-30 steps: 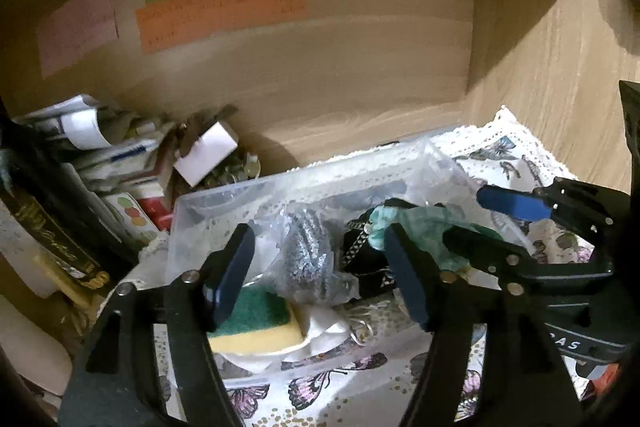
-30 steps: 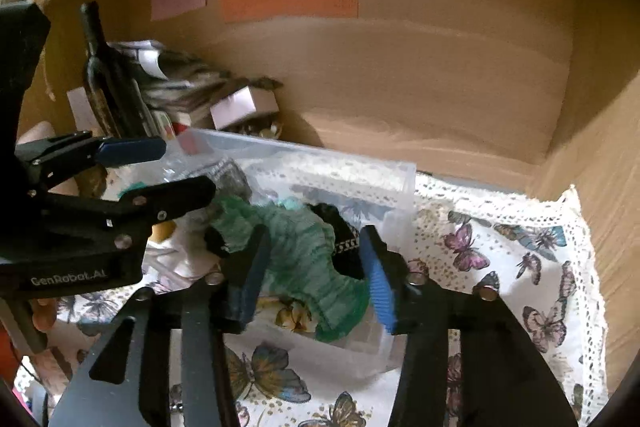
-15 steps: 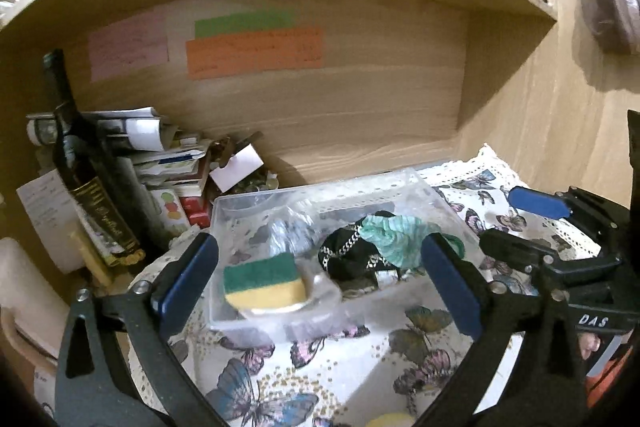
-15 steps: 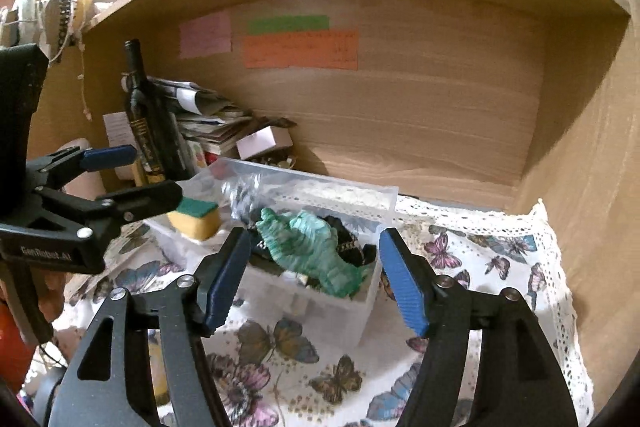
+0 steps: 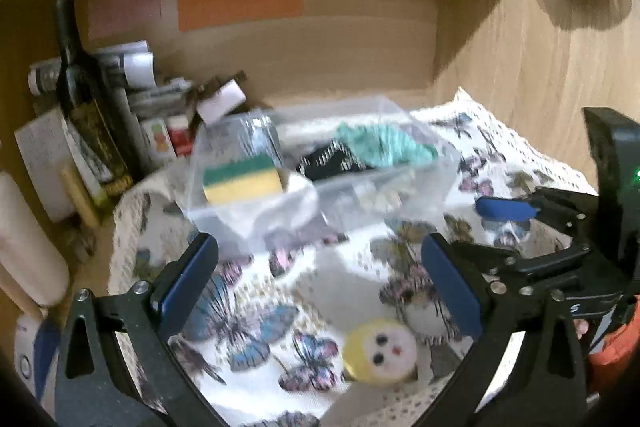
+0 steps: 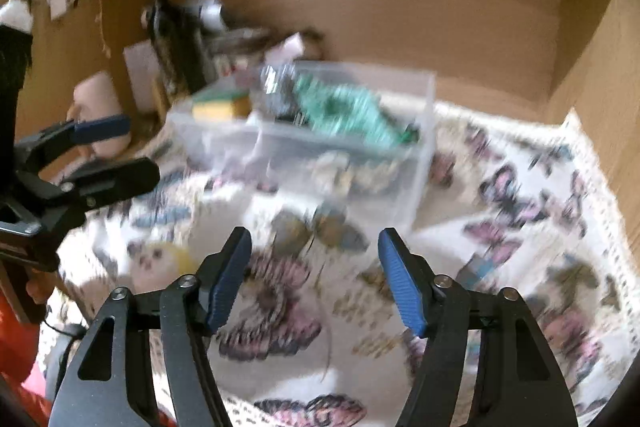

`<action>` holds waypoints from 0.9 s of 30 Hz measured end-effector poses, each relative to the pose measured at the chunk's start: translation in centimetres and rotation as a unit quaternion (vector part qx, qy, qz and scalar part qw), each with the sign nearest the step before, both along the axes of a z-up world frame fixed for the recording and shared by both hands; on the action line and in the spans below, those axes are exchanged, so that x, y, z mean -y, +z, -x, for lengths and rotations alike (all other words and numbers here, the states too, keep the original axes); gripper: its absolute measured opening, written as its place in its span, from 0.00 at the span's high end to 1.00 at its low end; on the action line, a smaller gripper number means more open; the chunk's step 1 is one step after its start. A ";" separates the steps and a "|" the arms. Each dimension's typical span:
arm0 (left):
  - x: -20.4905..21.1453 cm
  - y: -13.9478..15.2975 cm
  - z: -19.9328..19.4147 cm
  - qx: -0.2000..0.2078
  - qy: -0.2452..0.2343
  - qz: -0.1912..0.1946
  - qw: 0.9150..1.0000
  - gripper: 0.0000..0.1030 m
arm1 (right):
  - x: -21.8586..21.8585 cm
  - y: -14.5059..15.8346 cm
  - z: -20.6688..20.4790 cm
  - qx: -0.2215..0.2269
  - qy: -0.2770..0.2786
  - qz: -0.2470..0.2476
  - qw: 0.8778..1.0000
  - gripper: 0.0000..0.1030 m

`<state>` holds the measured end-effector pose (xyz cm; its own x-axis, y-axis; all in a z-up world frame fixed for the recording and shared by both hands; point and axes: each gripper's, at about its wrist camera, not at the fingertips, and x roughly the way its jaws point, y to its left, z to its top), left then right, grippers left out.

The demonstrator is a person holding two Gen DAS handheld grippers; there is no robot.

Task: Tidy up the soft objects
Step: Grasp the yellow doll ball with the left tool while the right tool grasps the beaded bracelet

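A clear plastic bin (image 5: 400, 183) (image 6: 416, 163) stands on the butterfly cloth (image 5: 248, 307) (image 6: 520, 211). It holds a green-and-yellow sponge (image 5: 242, 177) (image 6: 214, 105), a teal knitted cloth (image 5: 384, 143) (image 6: 348, 113), a dark item and a bagged scourer. A small round soft toy with a yellow rim and a face (image 5: 380, 351) (image 6: 158, 263) lies on the cloth near the front edge. My left gripper (image 5: 320, 287) is open and empty, over the cloth above the toy. My right gripper (image 6: 314, 279) is open and empty, short of the bin.
A dark bottle (image 5: 80, 95), stacked papers and small boxes (image 5: 160, 115) crowd the back left of the wooden alcove. Coloured paper notes (image 5: 240, 3) are stuck on the back wall. A wooden side wall (image 5: 520, 67) stands at the right.
Both grippers have pulled back from the bin, empty, leaving the sponge and teal cloth inside. The soft toy has come into view near the front edge.
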<state>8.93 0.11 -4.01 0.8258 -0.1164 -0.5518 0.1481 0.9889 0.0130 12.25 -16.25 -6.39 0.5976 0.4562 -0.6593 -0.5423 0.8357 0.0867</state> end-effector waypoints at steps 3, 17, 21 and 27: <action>0.1 -1.2 0.8 -0.011 -0.004 0.006 1.000 0.00 | -0.4 -1.7 0.2 -0.032 0.014 0.005 0.999 0.56; 1.0 -5.8 2.2 -0.069 -0.039 0.044 0.996 0.12 | -0.9 -2.9 1.8 -0.004 0.017 0.045 0.999 0.93; 1.3 -6.3 2.1 -0.078 -0.052 0.043 0.995 0.34 | -0.3 -2.1 1.5 0.008 0.003 0.040 0.999 0.94; 1.4 -7.1 1.7 -0.096 -0.072 0.054 0.991 0.55 | 0.7 -0.4 1.4 0.028 -0.015 0.027 0.999 0.94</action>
